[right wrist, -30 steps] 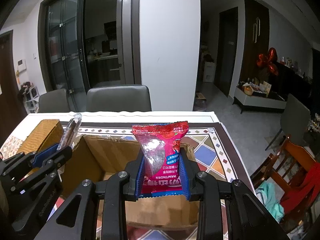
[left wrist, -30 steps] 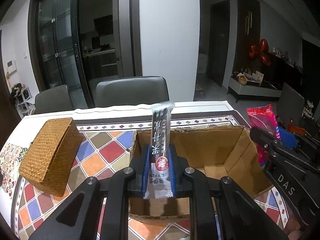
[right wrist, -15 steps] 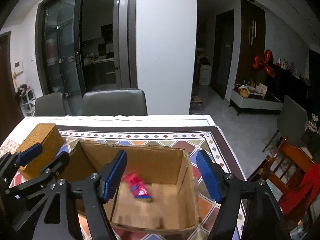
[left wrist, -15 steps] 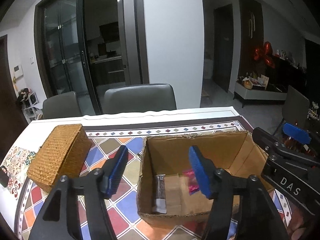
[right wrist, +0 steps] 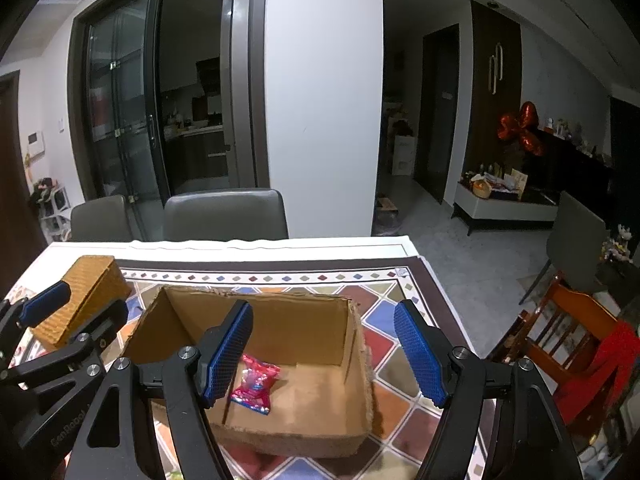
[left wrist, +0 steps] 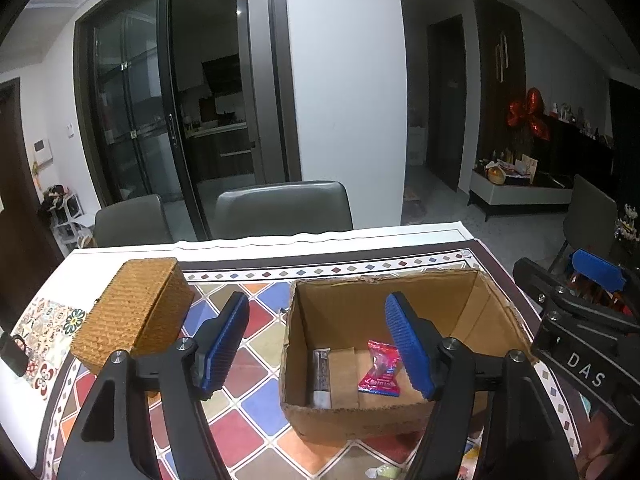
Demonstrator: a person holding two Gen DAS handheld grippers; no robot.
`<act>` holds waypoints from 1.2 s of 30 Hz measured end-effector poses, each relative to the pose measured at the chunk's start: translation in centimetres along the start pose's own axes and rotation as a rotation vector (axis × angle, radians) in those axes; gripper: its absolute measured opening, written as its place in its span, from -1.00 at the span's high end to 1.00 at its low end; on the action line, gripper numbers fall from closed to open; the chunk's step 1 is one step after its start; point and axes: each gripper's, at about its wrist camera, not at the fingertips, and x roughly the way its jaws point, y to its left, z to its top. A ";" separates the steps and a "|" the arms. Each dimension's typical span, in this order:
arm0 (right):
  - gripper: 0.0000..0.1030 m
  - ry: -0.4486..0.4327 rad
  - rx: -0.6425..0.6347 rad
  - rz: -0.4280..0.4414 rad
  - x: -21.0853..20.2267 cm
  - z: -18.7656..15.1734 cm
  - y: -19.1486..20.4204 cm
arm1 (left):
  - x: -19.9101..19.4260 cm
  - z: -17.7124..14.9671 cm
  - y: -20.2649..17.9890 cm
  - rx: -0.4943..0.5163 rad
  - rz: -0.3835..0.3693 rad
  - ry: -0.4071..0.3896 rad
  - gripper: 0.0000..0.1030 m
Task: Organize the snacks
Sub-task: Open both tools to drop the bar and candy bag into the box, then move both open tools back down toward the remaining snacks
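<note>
Presently, both the left claw (left wrist: 316, 344) and the right claw (right wrist: 324, 354) were found released and empty above the cardboard box (left wrist: 360, 420). The red packet (left wrist: 380, 368) and grey bar (left wrist: 321, 376) were lying inside. Further snacks should be fetched without the box being knocked.

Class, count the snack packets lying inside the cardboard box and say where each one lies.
2. A grey packet lies on the cardboard box floor at the left; a red packet lies right of it, nearer the middle. The jaws hide part of the floor, so another could be hidden.
</note>
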 end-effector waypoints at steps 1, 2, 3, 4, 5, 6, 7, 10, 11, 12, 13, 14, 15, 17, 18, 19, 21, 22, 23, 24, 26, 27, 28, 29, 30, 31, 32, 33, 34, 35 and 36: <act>-0.43 -0.002 0.001 0.000 -0.2 0.0 -0.1 | -0.2 -0.1 0.0 0.001 0.001 -0.001 -0.36; -0.43 -0.005 0.003 0.000 -0.5 -0.1 -0.3 | -0.5 -0.2 -0.1 0.003 0.002 -0.003 -0.36; -0.43 -0.008 0.004 -0.001 -0.9 -0.1 -0.5 | -0.7 -0.2 -0.1 0.005 0.001 -0.002 -0.36; -0.43 -0.010 0.005 -0.002 -1.1 -0.2 -0.6 | -1.0 -0.3 -0.2 0.005 0.000 -0.002 -0.37; -0.43 -0.012 0.006 -0.003 -1.5 -0.2 -0.7 | -1.4 -0.4 -0.3 0.006 0.000 -0.001 -0.38; -0.43 -0.013 0.008 -0.004 -1.7 -0.3 -0.8 | -1.6 -0.4 -0.4 0.007 0.001 -0.001 -0.39; -0.43 -0.014 0.009 -0.005 -1.9 -0.3 -0.9 | -1.9 -0.5 -0.5 0.007 0.002 -0.002 -0.42; -0.44 -0.019 0.014 -0.010 -2.7 -0.5 -1.5 | -2.8 -0.7 -0.7 0.010 0.005 -0.006 -0.45; -0.50 -0.022 0.015 -0.012 -2.9 -0.6 -1.6 | -3.1 -0.8 -0.8 0.012 0.006 -0.007 -0.47; -0.52 -0.025 0.016 -0.015 -3.2 -0.7 -1.7 | -3.3 -0.9 -0.9 0.013 0.007 -0.008 -0.48; -0.54 -0.028 0.017 -0.019 -3.5 -0.8 -2.0 | -3.6 -1.0 -1.0 0.014 0.007 -0.009 -0.49; -0.55 -0.029 0.018 -0.021 -3.6 -0.9 -2.1 | -3.8 -1.0 -1.1 0.016 0.006 -0.008 -0.51; -0.55 -0.029 0.019 -0.021 -3.8 -1.1 -2.3 | -4.0 -1.1 -1.0 0.016 0.006 -0.008 -0.53; -0.55 -0.028 0.020 -0.022 -4.1 -1.3 -2.6 | -4.5 -1.3 -1.1 0.017 0.010 -0.011 -0.57; -0.55 -0.027 0.018 -0.024 -4.3 -1.5 -2.8 | -4.8 -1.4 -1.2 0.016 0.010 -0.012 -0.58; -0.55 -0.027 0.017 -0.024 -4.6 -1.8 -3.0 | -5.0 -1.5 -1.2 0.015 0.010 -0.012 -0.59; -0.55 -0.026 0.015 -0.024 -5.0 -2.1 -3.2 | -5.5 -1.7 -1.3 0.013 0.010 -0.011 -0.60; -0.55 -0.026 0.015 -0.024 -5.2 -2.3 -3.3 | -5.7 -1.8 -1.3 0.013 0.010 -0.010 -0.61; -0.55 -0.027 0.014 -0.024 -5.2 -2.2 -3.3 | -6.0 -2.0 -1.4 0.014 0.010 -0.009 -0.62; -0.55 -0.027 0.014 -0.024 -5.5 -2.4 -3.5 | -6.3 -2.2 -1.5 0.015 0.010 -0.009 -0.63; -0.55 -0.028 0.015 -0.024 -5.5 -2.5 -3.5 | -6.8 -2.5 -1.7 0.015 0.010 -0.008 -0.66; -0.55 -0.028 0.016 -0.023 -5.7 -2.7 -3.7 | -6.9 -2.6 -1.7 0.013 0.010 -0.008 -0.67; -0.55 -0.028 0.015 -0.022 -6.0 -2.9 -3.8 | -7.2 -2.7 -1.8 0.012 0.009 -0.008 -0.68; -0.55 -0.028 0.015 -0.022 -6.2 -3.1 -3.9 | -7.4 -2.9 -1.8 0.010 0.009 -0.006 -0.69; -0.55 -0.028 0.013 -0.023 -6.5 -3.4 -3.9 | -7.6 -3.0 -1.9 0.009 0.009 -0.004 -0.69; -0.55 -0.029 0.011 -0.023 -6.8 -3.7 -4.1 | -7.8 -3.2 -1.8 0.008 0.009 -0.003 -0.70; -0.55 -0.029 0.008 -0.023 -7.0 -3.9 -4.2 | -8.1 -3.5 -1.8 0.008 0.007 -0.002 -0.70; -0.55 -0.029 0.006 -0.023 -7.3 -4.1 -4.2 | -8.3 -3.7 -1.8 0.008 0.008 0.000 -0.70; -0.55 -0.030 0.004 -0.022 -7.6 -4.2 -4.2 | -8.5 -4.0 -1.9 0.008 0.008 0.001 -0.71; -0.55 -0.032 0.003 -0.022 -7.8 -4.4 -4.2 | -8.7 -4.3 -2.0 0.006 0.008 0.003 -0.72; -0.55 -0.032 0.002 -0.021 -8.0 -4.7 -4.3 | -8.9 -4.6 -2.0 0.004 0.008 0.006 -0.73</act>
